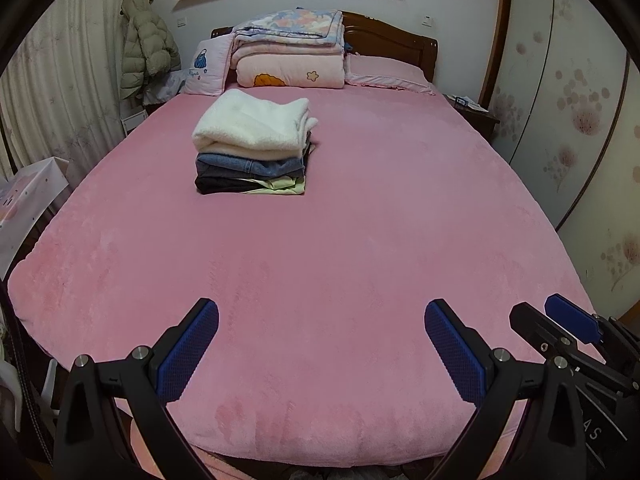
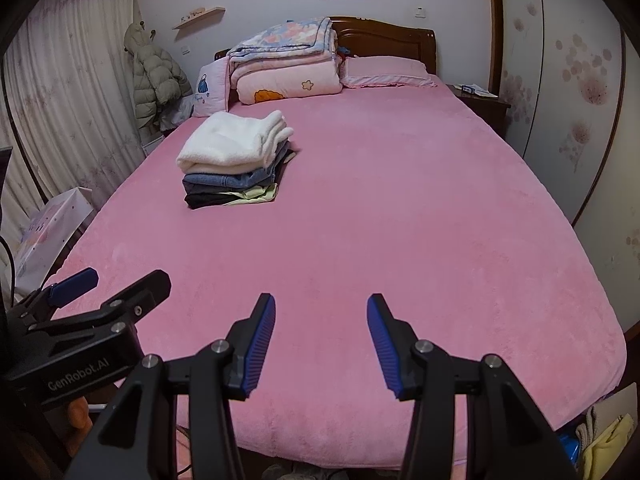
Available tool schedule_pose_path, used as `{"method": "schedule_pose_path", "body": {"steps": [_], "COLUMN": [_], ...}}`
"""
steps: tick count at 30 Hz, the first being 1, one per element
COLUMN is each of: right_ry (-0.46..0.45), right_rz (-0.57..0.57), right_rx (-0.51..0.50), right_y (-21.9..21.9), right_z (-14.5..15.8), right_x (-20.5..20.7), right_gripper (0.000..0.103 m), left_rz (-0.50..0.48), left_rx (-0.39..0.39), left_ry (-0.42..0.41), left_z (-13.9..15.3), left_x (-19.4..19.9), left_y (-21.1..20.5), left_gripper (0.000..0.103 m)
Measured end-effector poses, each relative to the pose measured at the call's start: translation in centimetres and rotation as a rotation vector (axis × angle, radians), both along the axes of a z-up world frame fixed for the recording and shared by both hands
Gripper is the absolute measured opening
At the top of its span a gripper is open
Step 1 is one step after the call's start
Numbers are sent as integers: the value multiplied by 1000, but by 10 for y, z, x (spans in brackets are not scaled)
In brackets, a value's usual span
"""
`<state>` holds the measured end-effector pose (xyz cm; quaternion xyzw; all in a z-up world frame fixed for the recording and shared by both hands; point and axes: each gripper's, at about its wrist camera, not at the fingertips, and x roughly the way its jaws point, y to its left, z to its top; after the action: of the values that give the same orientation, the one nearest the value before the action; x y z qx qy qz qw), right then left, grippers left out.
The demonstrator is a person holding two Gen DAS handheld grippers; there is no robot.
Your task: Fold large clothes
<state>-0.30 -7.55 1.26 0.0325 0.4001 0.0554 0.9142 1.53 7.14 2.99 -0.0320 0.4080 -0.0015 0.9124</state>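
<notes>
Bed (image 1: 360, 240): a wide pink plush cover fills most of both views, from the dark wooden headboard (image 1: 392, 36) down to the near edge just below the claws.
Wardrobe (image 1: 568, 100): pale sliding doors with a flower print run along the right side of the bed.
Curtains (image 1: 52, 92): they hang along the left side, with a pale green puffer jacket (image 1: 146, 44) hanging in front of them.
Bedding stack (image 1: 290, 50): folded quilts piled at the head of the bed, a small printed cushion (image 1: 206, 66) to their left, a flat pink pillow (image 1: 386, 74) to their right.
Nightstand (image 1: 472, 114): dark, in the far right corner beside the bed.
Folded clothes (image 1: 254, 146): 1 neat pile on the left half of the bed toward the head, a white fleecy piece on top, denim under it, dark and pale yellow pieces at the bottom.
Open room: the whole near half and right half of the cover lie bare and flat between the pile and the claws.
Edges: the foot edge of the bed curves just beneath both claws; left and right edges drop away to the floor.
Left claw (image 1: 322, 350): spread wide, nothing between its blue pads, over the near edge, well apart from the pile.
Right claw (image 2: 322, 344): parted about halfway, nothing between its pads, just beside the left claw, the pile far ahead to its left.
</notes>
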Motion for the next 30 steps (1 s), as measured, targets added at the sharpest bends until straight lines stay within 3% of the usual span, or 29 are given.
{"method": "schedule_pose_path", "body": {"steps": [30], "right_ry": [0], "right_rz": [-24], "right_rx": [-13], "right_y": [-2], "right_z": [-1], "right_x": [-1], "right_gripper": [48], "left_rz": [-22], "left_rx": [25], "left_ry": [-3], "left_z": [1], "left_x": [0], "left_y": [-6], "left_gripper": [102]}}
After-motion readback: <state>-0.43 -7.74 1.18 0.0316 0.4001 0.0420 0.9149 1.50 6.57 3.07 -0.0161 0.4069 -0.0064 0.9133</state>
